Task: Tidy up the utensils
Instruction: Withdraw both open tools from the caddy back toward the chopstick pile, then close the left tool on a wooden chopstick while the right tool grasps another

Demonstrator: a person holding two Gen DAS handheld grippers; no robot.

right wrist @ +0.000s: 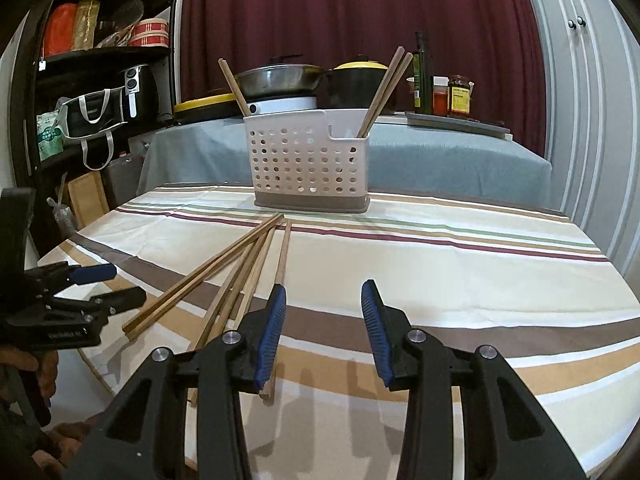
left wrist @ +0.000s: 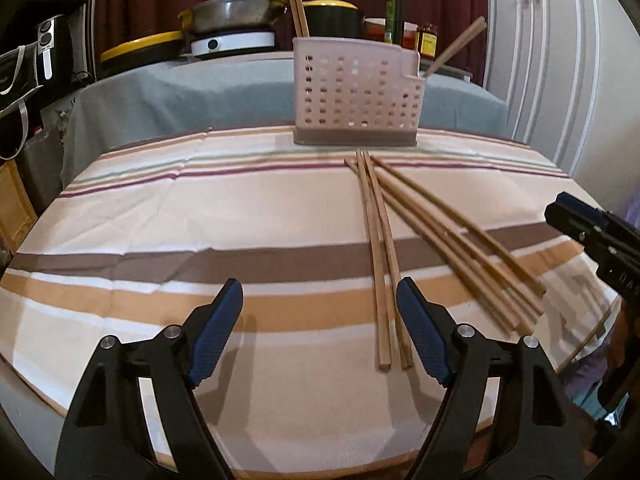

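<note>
Loose wooden chopsticks lie fanned on the striped tablecloth, far ends gathered near the holder, near ends spread toward the camera.

Left gripper: jaws wide apart, nothing held. Two of the chopsticks run lengthwise just inside its right-hand finger, their near ends on the cloth between the fingertips, off-centre toward that finger. The remaining sticks splay out beyond that finger. No contact between pads and sticks is evident.

Right gripper: jaws wide apart, nothing held. The fan of chopsticks lies off its left-hand finger. One stick runs close along the outer face of that finger, and its near end shows beneath the fingertip; whether it touches the pad cannot be told. The gap between the fingers shows bare cloth.

Ahead of both grippers, well beyond the fingertips, a pale perforated utensil holder stands upright on a darker base at the far edge of the tablecloth. Chopsticks already stand in it: a pair leaning out of the lower right compartment, and others leaning from the left end.

Each gripper appears at the edge of the other's view, the left gripper held in a hand.

Behind the holder, a second table under grey cloth carries a steel pan on a white cooker, a black pot with yellow lid, a bottle and jars. A dark red curtain hangs behind.
</note>
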